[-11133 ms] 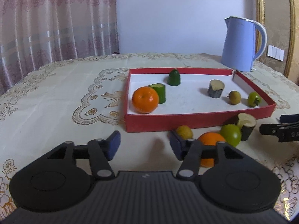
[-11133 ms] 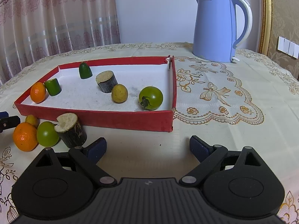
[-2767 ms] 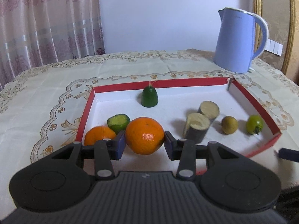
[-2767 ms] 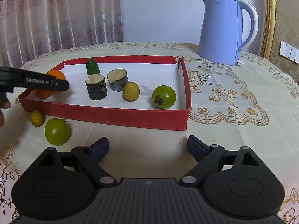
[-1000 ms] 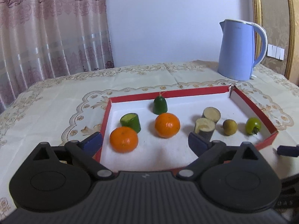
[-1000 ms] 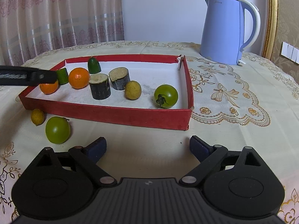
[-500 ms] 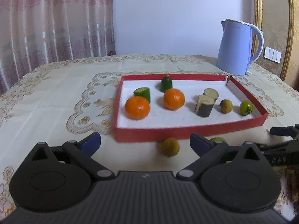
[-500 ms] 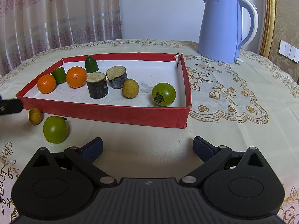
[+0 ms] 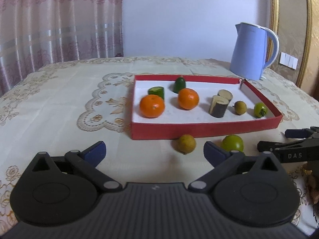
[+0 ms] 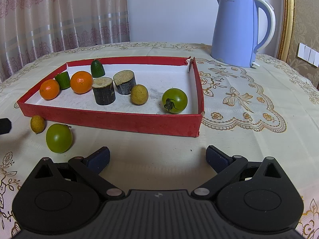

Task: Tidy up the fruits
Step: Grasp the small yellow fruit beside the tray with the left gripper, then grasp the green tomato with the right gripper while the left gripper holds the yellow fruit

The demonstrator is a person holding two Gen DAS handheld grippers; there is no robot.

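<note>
Left gripper (image 9: 154, 151) backed off tray (image 9: 199, 129) | green fruit (image 9: 234, 143) half-hidden

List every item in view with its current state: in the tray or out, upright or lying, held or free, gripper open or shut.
left gripper: open, empty
right gripper: open, empty
red tray: on table, holds eight pieces
two oranges: in tray, free
two cucumber pieces: in tray, standing
two sugarcane pieces: in tray, upright
longan: in tray
green tomato: in tray
second longan: outside, on table
second green tomato: outside, on table
kettle: upright, lid closed
</note>
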